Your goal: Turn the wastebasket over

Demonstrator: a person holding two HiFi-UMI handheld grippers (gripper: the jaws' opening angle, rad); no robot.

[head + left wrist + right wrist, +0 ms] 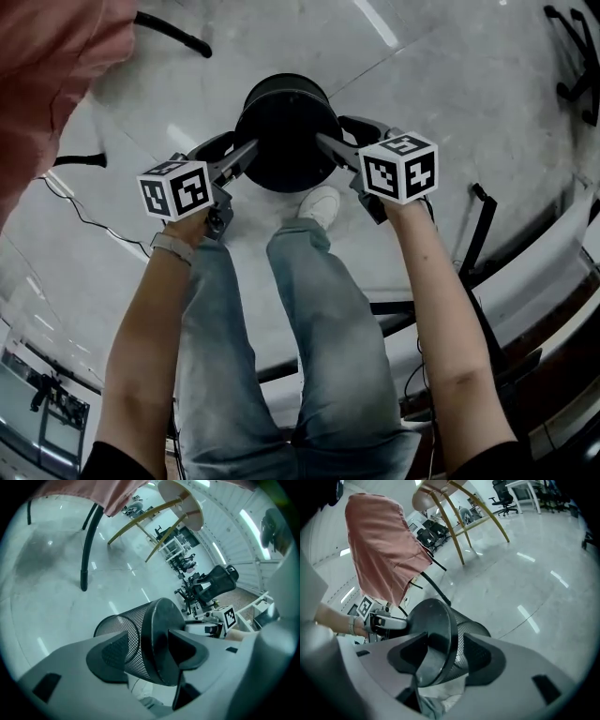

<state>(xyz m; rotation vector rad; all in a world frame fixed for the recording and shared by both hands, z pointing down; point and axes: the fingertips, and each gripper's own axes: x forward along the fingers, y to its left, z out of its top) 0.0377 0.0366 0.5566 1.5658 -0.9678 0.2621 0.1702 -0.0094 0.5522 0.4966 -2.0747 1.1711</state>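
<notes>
A black mesh wastebasket [286, 131] stands between my two grippers, its solid round base turned up toward the head camera. My left gripper [251, 150] reaches its left side and my right gripper [323, 142] its right side. In the left gripper view the jaws of the left gripper [150, 651] straddle the base rim, one over the mesh wall [119, 634], one over the base disc. The right gripper [445, 653] straddles the rim of the wastebasket [436, 620] the same way. Both pairs of jaws stand wide, and I see no pad pressing on the basket.
The person's jeans legs [309, 309] and a white shoe [321, 204] are just below the basket. A pink cloth [379, 559] hangs over a black chair frame [86, 550] on the left. Wooden stool legs [154, 513], an office chair [215, 583] and floor cables [84, 220] lie around.
</notes>
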